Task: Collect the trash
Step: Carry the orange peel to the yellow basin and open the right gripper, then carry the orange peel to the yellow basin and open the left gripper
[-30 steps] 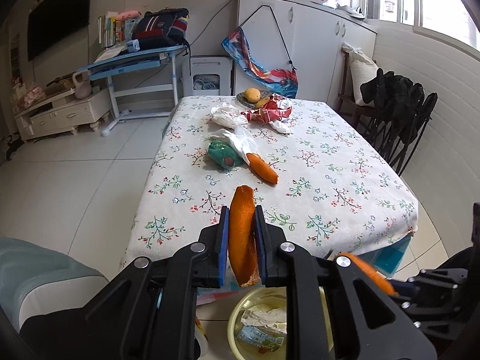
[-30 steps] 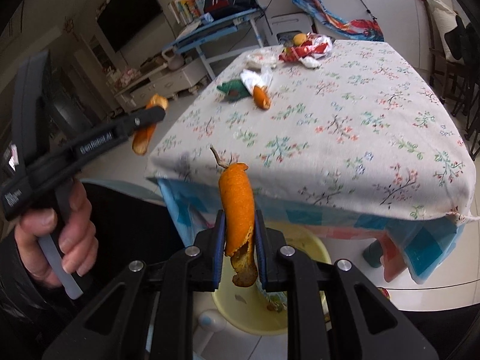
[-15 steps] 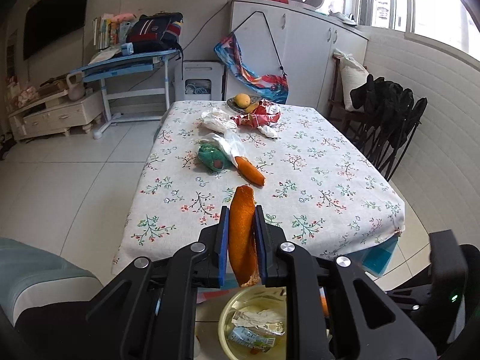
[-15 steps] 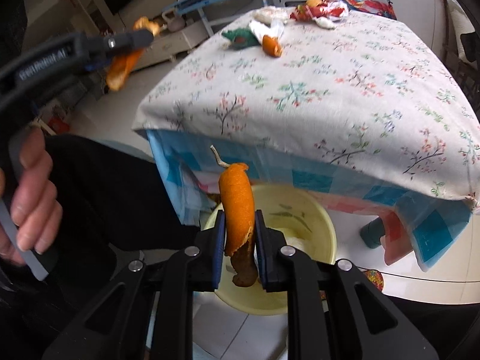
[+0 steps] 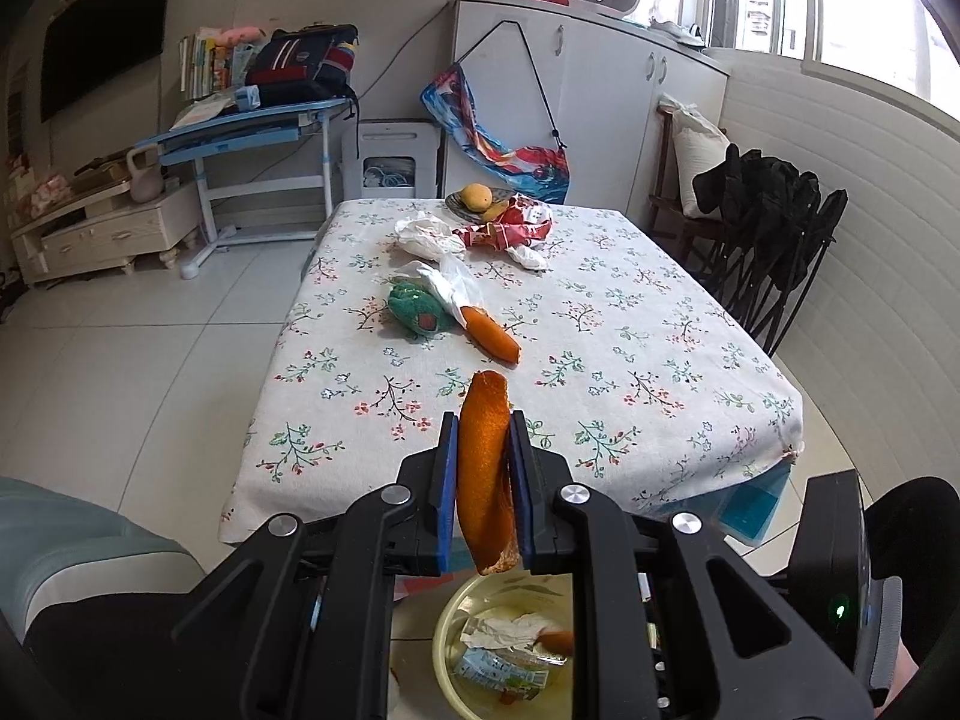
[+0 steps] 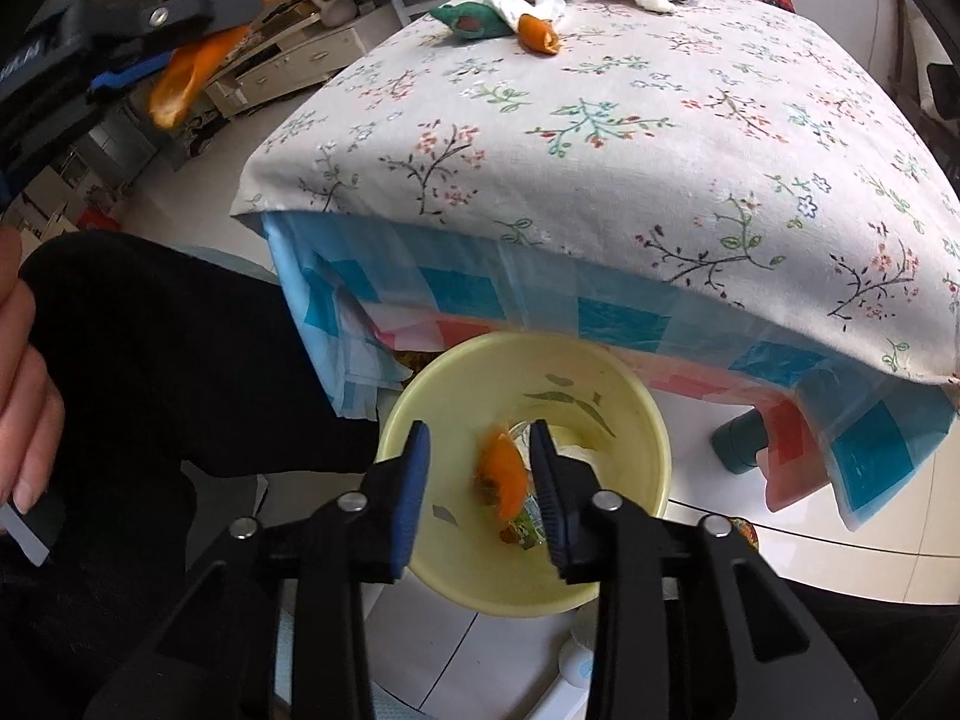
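- Right tongs (image 6: 480, 468): jaws opening, directly over the yellow bin (image 6: 636, 420). A blurred orange peel piece (image 6: 503, 471) sits between the pads, clear of both, inside the bin's mouth.
- Yellow bin: on the floor below the tabletop's near edge; crumpled paper (image 5: 501, 633) and a wrapper lie inside.
- Left tongs (image 5: 485, 498): clamped on a long orange peel strip (image 5: 483, 468), held upright above the bin's rim.
- Tabletop (image 5: 630, 360), floral cloth, beyond the bin: another orange peel (image 5: 492, 333) touching a green wrapper (image 5: 417, 315) and white tissue (image 5: 447, 285).
- Farther from the bin: white crumpled paper (image 5: 426, 234), red wrapper (image 5: 516, 225), a fruit plate (image 5: 465, 204) at the far edge.
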Available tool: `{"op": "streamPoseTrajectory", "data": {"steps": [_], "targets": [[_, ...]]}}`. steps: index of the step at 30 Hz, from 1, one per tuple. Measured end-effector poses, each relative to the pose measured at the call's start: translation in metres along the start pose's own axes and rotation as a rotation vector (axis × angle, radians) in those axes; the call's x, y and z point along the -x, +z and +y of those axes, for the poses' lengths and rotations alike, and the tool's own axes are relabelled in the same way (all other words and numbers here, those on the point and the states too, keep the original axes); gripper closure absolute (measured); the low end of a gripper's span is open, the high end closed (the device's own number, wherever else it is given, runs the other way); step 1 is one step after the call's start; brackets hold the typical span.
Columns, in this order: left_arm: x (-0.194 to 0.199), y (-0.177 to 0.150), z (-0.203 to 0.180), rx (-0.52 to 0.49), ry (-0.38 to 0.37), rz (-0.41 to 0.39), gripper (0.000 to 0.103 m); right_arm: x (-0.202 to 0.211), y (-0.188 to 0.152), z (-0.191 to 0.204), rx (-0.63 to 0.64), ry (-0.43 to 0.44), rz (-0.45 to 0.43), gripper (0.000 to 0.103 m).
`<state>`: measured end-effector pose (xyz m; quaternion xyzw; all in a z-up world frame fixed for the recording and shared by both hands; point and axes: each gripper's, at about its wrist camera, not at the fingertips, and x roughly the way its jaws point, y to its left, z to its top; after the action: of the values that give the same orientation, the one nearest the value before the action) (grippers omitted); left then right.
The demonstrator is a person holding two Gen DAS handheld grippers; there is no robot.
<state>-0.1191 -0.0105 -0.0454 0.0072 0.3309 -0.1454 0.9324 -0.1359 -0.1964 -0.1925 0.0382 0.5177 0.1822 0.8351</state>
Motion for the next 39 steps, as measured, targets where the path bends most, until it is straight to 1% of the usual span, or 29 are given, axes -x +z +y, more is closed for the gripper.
{"op": "streamPoseTrajectory", "data": {"steps": [7, 11, 15, 18, 21, 26, 30, 32, 39], "targets": [[-0.001, -0.002, -0.001, -0.009, -0.006, 0.005, 0.087, 0.009, 0.002, -0.002, -0.019, -0.003, -0.044, 0.056], [-0.001, -0.004, -0.004, -0.021, -0.015, 0.011, 0.087, 0.02, 0.005, -0.005, -0.039, -0.004, -0.109, 0.052], [-0.002, -0.007, -0.007, -0.036, -0.031, 0.021, 0.087, 0.034, 0.008, -0.009, -0.06, -0.007, -0.182, 0.051], [-0.002, -0.009, -0.011, -0.054, -0.043, 0.028, 0.087, 0.043, 0.009, -0.012, -0.079, -0.018, -0.232, 0.047], [-0.003, -0.013, -0.016, -0.074, -0.057, 0.039, 0.087, 0.05, 0.01, -0.016, -0.095, -0.023, -0.267, 0.047], [-0.006, -0.02, -0.025, -0.116, -0.084, 0.068, 0.087, 0.06, 0.012, -0.021, -0.116, -0.041, -0.32, 0.047], [-0.011, -0.026, -0.033, -0.152, -0.105, 0.099, 0.087, 0.066, 0.011, -0.027, -0.143, -0.062, -0.352, 0.042], [-0.014, -0.03, -0.036, -0.168, -0.114, 0.116, 0.087, 0.069, 0.011, -0.031, -0.158, -0.07, -0.369, 0.042], [-0.024, -0.044, -0.054, -0.242, -0.146, 0.176, 0.087, 0.072, 0.011, -0.035, -0.18, -0.081, -0.393, 0.039]]}}
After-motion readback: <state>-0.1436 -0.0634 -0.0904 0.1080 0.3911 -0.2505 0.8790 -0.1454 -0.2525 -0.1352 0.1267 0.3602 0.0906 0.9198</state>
